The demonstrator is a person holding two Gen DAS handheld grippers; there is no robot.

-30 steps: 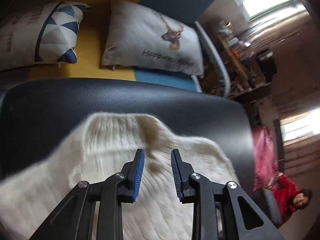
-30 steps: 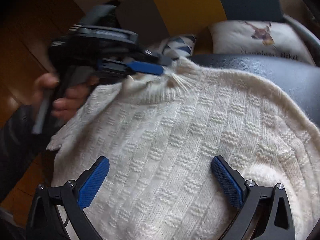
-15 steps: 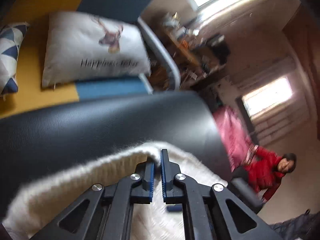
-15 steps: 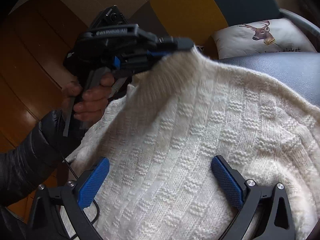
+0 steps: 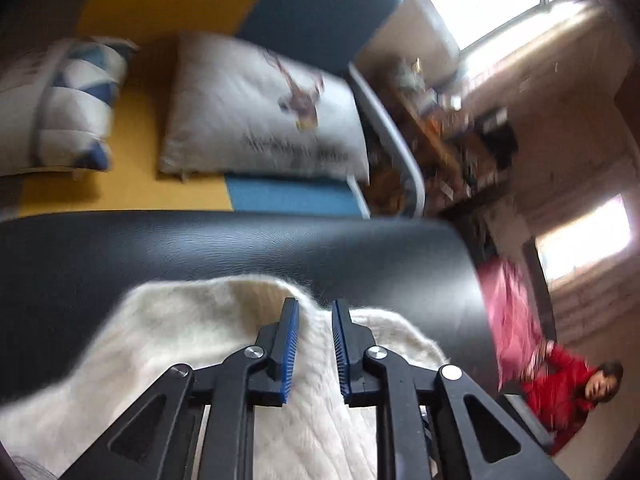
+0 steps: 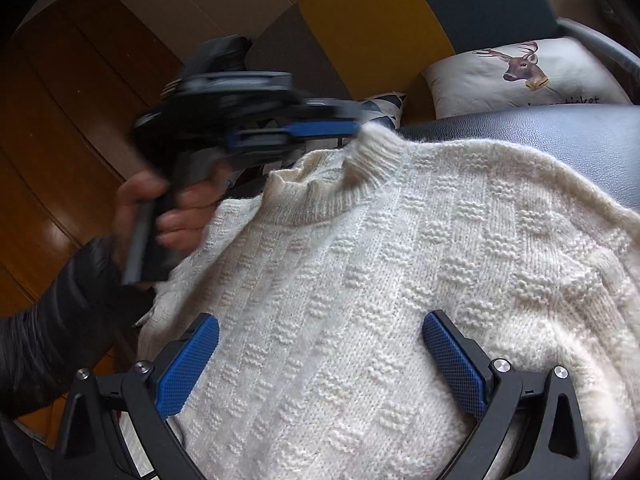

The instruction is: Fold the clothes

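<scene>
A cream knitted sweater (image 6: 400, 260) lies spread on a black padded surface (image 6: 560, 132), its ribbed collar (image 6: 376, 148) at the far edge and standing up a little. My left gripper (image 6: 352, 130), held by a hand (image 6: 176, 216), sits right at that collar. In the left wrist view its fingers (image 5: 314, 304) are parted by a narrow gap, with the sweater's edge (image 5: 180, 340) running loosely between them. My right gripper (image 6: 320, 320) hovers wide open over the sweater's body, holding nothing.
Behind the black surface (image 5: 200, 248) is a yellow and blue sofa with a deer pillow (image 5: 248, 120) and a triangle-pattern pillow (image 5: 60, 112). A person in red (image 5: 560, 384) is at the lower right. Wooden flooring (image 6: 60, 140) lies to the left.
The left gripper, shut on the lifted collar half a second ago, has lowered it toward the surface and parted its fingers. The right gripper has stayed open over the sweater.
</scene>
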